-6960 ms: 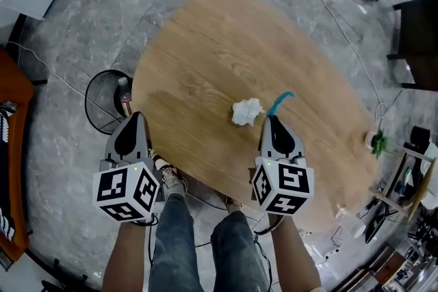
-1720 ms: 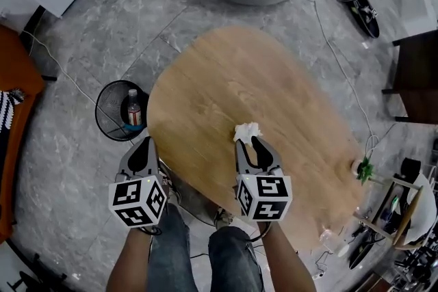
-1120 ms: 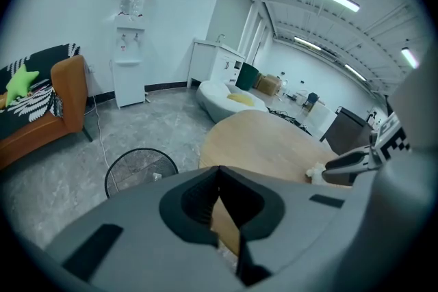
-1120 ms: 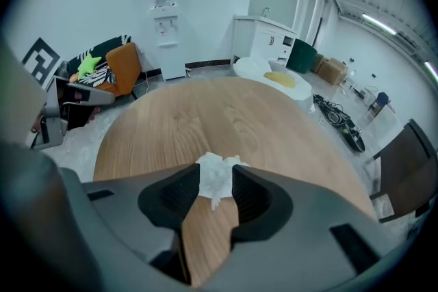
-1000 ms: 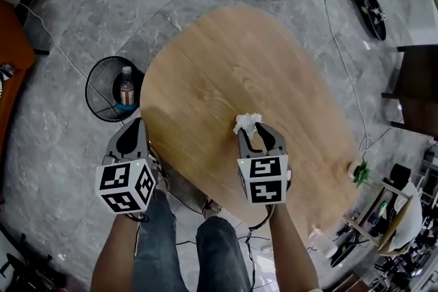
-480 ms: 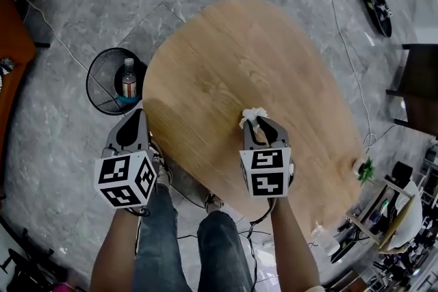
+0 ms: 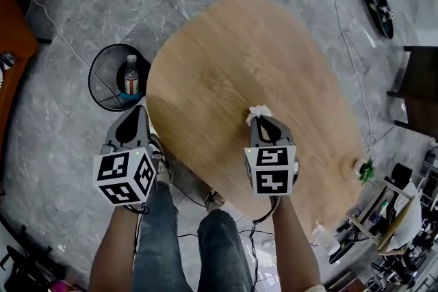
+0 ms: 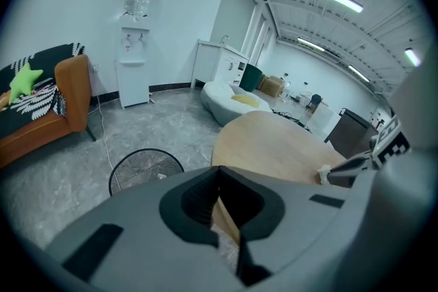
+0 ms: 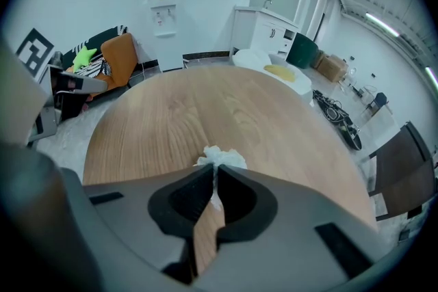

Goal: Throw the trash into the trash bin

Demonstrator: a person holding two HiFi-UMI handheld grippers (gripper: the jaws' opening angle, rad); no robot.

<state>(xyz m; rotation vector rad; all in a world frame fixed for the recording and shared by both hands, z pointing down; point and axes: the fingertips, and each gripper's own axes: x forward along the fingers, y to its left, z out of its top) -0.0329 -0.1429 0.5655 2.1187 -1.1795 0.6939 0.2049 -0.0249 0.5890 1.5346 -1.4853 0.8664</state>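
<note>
At the far left we see the trash bin (image 7: 113,78), a black wire basket that stands on the grey floor (image 7: 61,113) just beside the left edge of the table. A plastic bottle (image 7: 131,74) is inside it. A little lower, the left gripper (image 7: 139,111) hangs over the floor near the bin, pointing towards the bin and down. In the left gripper view its jaws are together and we see nothing between them.

In the middle is the oval wooden table (image 7: 239,58). The trash, a crumpled white tissue (image 7: 259,111), lies on the table near its front edge, well apart from the bin. The right gripper (image 7: 262,120) points steeply down at it. Its jaws have just been closing, and in the right gripper view they now pinch the near part of the tissue, while the rest sticks out beyond the tips.

At the right edge of the table is a small green plant (image 7: 365,171).
</note>
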